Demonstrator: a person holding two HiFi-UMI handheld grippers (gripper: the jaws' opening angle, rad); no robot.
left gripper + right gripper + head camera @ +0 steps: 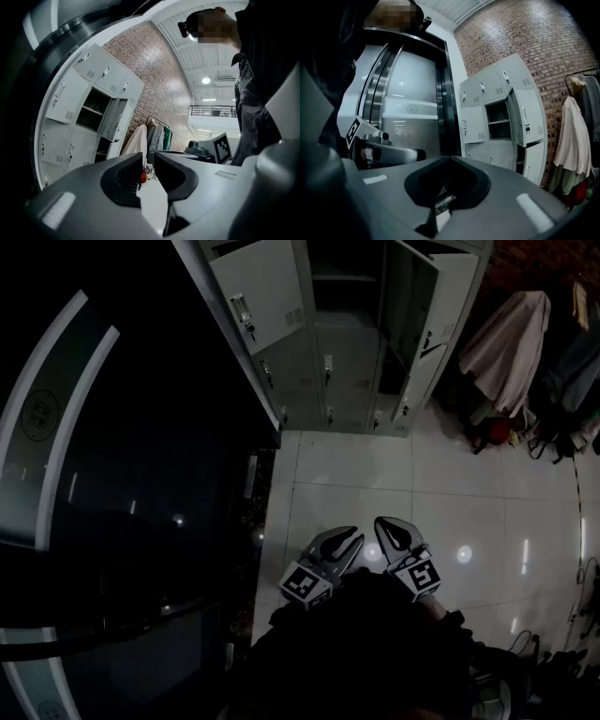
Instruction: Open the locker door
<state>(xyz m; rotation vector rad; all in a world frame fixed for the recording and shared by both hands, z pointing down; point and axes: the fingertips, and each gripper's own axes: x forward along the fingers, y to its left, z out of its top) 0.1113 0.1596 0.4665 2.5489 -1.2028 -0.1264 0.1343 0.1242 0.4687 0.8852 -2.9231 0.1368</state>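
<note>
A grey bank of lockers [347, 343] stands at the far end of the tiled floor. Two of its doors hang open: an upper one [258, 292] swung left with a key in its lock, and a taller one [441, 315] swung right. The same open doors [529, 115] show in the right gripper view. Both grippers are held low near the person's body, well short of the lockers. My left gripper [356, 538] [148, 161] has a narrow gap between its jaws and holds nothing. My right gripper [380, 521] [450, 158] is shut and empty.
A dark curved glass door [94, 474] fills the left side. To the right of the lockers hangs a pale garment [511, 343] on a rack, with bags [497, 432] on the floor below. White floor tiles [394, 484] lie between me and the lockers.
</note>
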